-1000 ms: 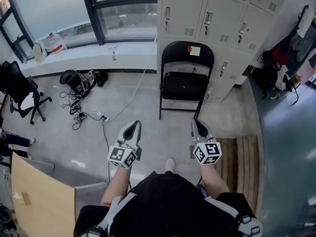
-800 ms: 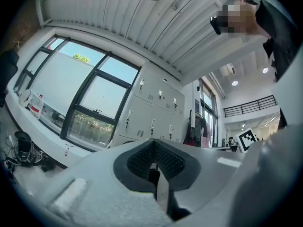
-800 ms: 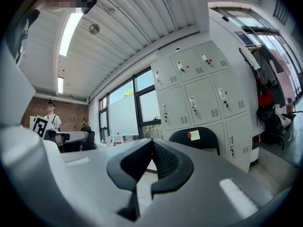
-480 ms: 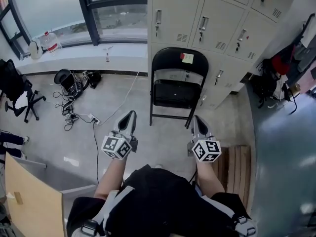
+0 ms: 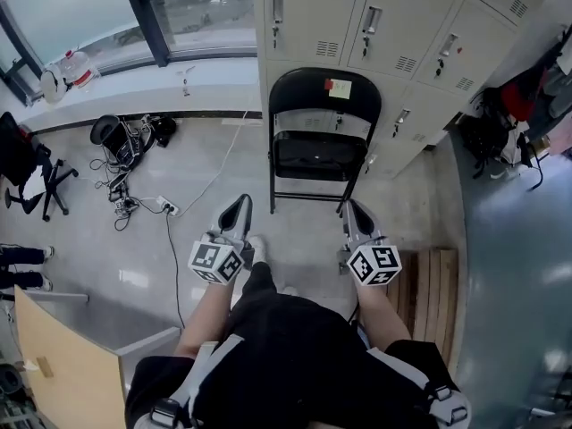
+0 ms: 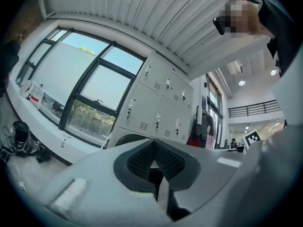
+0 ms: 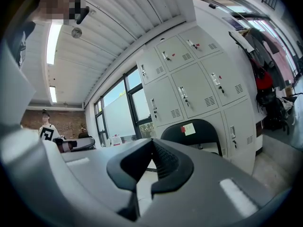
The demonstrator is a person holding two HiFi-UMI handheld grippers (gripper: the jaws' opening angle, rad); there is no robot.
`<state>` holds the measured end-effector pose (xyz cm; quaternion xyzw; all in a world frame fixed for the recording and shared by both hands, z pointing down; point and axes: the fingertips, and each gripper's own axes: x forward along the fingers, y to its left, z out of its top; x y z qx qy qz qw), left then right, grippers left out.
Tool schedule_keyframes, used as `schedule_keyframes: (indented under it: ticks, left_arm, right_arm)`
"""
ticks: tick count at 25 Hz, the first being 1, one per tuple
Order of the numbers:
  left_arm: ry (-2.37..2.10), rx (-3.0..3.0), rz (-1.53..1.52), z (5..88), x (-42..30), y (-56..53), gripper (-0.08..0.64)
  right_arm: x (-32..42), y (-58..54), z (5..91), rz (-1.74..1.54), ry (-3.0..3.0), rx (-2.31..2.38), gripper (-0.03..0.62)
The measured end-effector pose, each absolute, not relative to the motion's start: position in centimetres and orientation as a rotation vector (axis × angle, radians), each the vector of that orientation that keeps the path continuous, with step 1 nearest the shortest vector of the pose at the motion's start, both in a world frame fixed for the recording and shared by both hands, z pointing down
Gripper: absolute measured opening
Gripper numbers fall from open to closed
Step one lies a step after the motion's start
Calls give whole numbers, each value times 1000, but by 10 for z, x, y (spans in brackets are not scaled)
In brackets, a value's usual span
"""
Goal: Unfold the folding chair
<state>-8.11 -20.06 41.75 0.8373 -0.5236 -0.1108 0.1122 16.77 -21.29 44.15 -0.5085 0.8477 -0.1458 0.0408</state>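
Observation:
A black metal folding chair (image 5: 322, 141) stands against the grey lockers (image 5: 357, 25), with a yellow note and a red sticker on its backrest. Its seat panel shows below the backrest, close to the frame. My left gripper (image 5: 239, 206) is held level a short way in front of the chair's left leg, shut and empty. My right gripper (image 5: 355, 211) is just short of the right front leg, also shut with nothing in it. In the right gripper view the chair (image 7: 199, 129) rises beyond the closed right gripper (image 7: 152, 143). The left gripper (image 6: 154, 145) hides most of the chair in its own view.
A slatted wooden platform (image 5: 433, 284) lies on the floor by my right arm. Cables and a power strip (image 5: 165, 206) trail at the left, near a black office chair (image 5: 27, 164). Bags (image 5: 500, 123) hang at the right. A wooden board (image 5: 63, 365) stands at the lower left.
Both grippers have moved forward toward the chair, staying shut. The chair now sits closer to their tips, and the person's foot has stepped forward between the arms.

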Motion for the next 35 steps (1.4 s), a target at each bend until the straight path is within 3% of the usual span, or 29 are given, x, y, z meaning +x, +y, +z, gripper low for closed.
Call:
schedule_keyframes:
  ticks: [18,35]
  left_arm:
    - [-1373,2586,-298,413,-119,-389,2]
    - [-1207,2647,-164,450,-134,-474,2]
  right_arm:
    - [141,-368,437,-428,2508,-1735,6]
    - [110,-449,482,-628,2471,-1835,6]
